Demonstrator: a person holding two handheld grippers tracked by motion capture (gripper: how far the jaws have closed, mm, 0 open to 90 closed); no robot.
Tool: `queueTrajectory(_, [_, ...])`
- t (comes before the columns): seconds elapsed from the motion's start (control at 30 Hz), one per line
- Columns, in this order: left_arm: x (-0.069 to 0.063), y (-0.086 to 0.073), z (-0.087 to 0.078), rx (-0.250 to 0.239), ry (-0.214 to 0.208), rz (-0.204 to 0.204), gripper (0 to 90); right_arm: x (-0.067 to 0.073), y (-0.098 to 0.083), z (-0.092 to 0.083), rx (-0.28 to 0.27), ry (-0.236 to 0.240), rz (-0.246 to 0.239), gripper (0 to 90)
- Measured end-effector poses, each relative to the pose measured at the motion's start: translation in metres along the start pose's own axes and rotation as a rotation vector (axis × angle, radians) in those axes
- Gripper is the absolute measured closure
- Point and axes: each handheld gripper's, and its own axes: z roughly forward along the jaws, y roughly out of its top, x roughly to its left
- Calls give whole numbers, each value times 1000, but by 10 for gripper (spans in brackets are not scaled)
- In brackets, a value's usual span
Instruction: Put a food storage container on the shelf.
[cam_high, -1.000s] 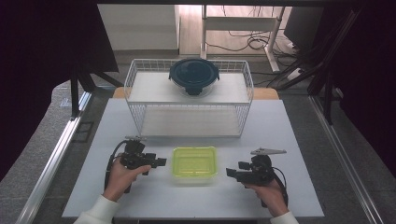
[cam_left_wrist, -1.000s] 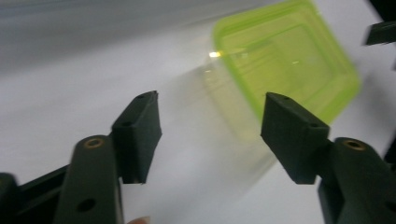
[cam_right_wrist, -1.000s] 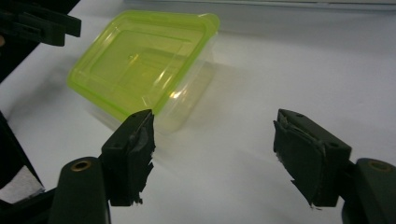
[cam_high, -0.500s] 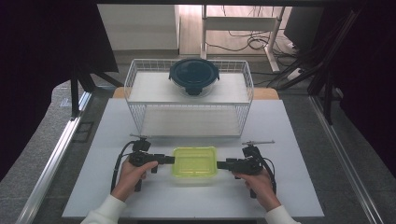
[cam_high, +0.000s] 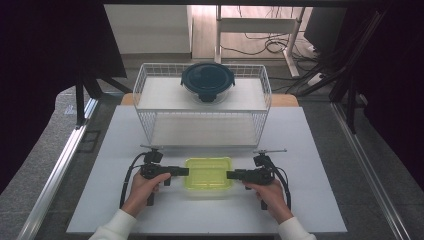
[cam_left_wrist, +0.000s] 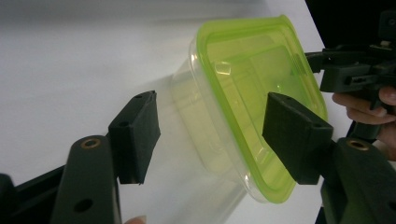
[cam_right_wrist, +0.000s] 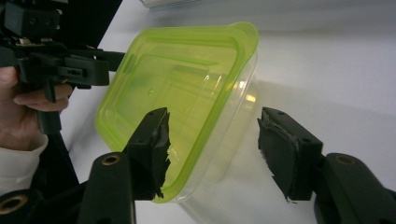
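1. Near the table's (cam_high: 320, 150) front edge, between both grippers, the lidded container (cam_high: 208, 173) is seen.
2. Left gripper (cam_left_wrist: 210, 135) and right gripper (cam_right_wrist: 212, 149) stand open, straddling opposite ends; right jaws have just been closing.
3. Judged light, thin-walled, slippery; rim grip advised.

Container's (cam_left_wrist: 243, 116) far side — behind right-hand fingers (cam_left_wrist: 294, 135)

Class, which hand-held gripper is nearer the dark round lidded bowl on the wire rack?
Left, slightly. The left hand-held gripper sits below-left of the bowl; the right hand-held gripper sits below-right, marginally farther.
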Motion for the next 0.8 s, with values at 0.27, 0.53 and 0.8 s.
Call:
queueTrajectory(0.27, [4, -4, 9, 38, -105, -47, 558, -6, -2, 4, 1, 58, 64, 605])
queueTrajectory(0.53, [0, -6, 7, 23, -99, -60, 696, -6, -5, 2, 6, 56, 90, 725])
queueTrajectory(0.8, [-11, -5, -1, 1, -97, -16, 757, -2, -4, -8, -22, 58, 51, 782])
